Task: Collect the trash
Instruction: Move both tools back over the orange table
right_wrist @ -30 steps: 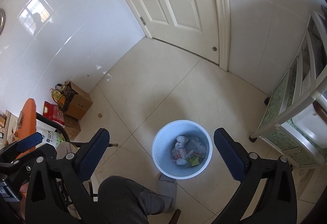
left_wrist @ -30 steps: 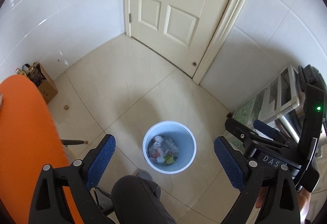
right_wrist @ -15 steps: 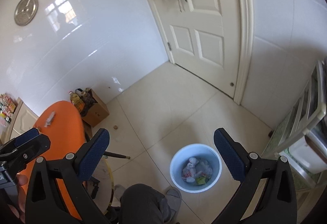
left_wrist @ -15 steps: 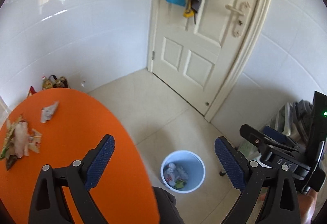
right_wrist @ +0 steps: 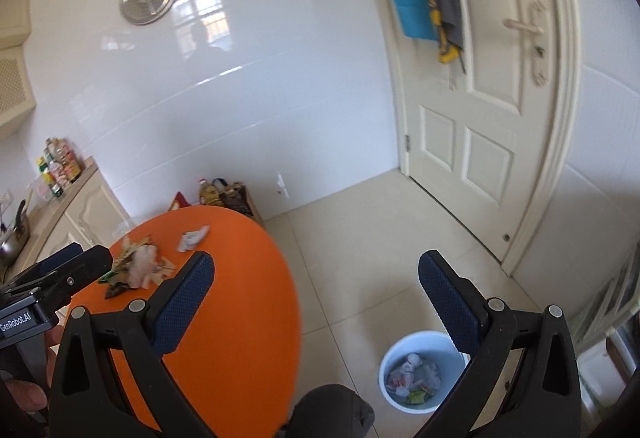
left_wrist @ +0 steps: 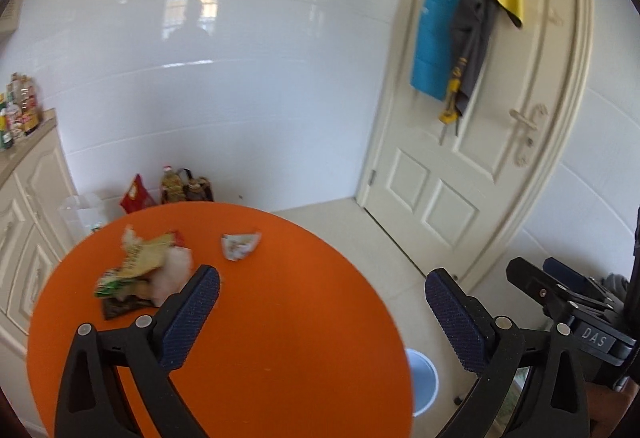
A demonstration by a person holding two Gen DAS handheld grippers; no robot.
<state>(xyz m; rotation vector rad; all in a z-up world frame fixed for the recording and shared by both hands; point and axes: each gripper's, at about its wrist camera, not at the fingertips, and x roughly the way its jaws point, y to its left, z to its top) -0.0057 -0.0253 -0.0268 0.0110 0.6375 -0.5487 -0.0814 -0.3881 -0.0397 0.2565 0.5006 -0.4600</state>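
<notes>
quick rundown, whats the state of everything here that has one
left hand-held gripper: jaws opening, nothing between them
right hand-held gripper: open, empty
bin: on the floor, partly filled with trash
wrapper pile: on the orange table, not yet collected
crumpled paper: on the table, apart from the pile
door: closed

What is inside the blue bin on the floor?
The blue bin holds crumpled white papers and a green wrapper. Anything underneath them is covered.
</notes>
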